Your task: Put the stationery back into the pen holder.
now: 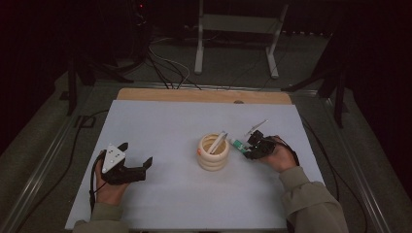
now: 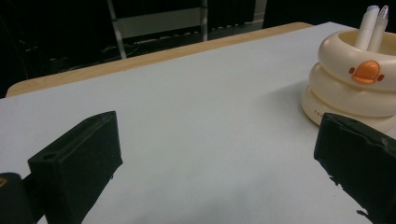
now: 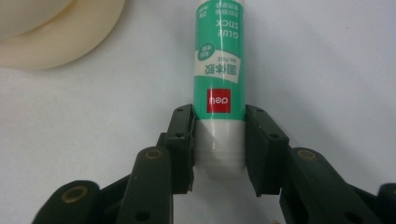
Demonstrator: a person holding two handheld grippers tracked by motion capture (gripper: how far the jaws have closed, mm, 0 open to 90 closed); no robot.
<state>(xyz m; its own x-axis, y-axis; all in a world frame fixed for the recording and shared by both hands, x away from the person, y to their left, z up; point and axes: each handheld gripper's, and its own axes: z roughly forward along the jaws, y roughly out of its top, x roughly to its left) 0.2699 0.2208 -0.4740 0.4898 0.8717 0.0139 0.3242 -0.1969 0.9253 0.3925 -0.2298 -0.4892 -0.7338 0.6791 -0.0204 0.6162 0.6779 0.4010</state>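
Right gripper (image 3: 219,149) clamps glue stick (image 3: 219,70) by white cap end, low over table (image 1: 160,126) beside duck pen holder (image 1: 213,152), likely for drop-in. Left gripper (image 1: 135,154) wide, idle, clear of work.

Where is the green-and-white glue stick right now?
The green-and-white glue stick lies on the white table, its white end clamped in the right gripper, just right of the cream ringed pen holder in the high view.

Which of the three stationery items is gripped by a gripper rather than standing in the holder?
The green glue stick, clamped at its white end by the right gripper. The two white pens stand in the cream holder.
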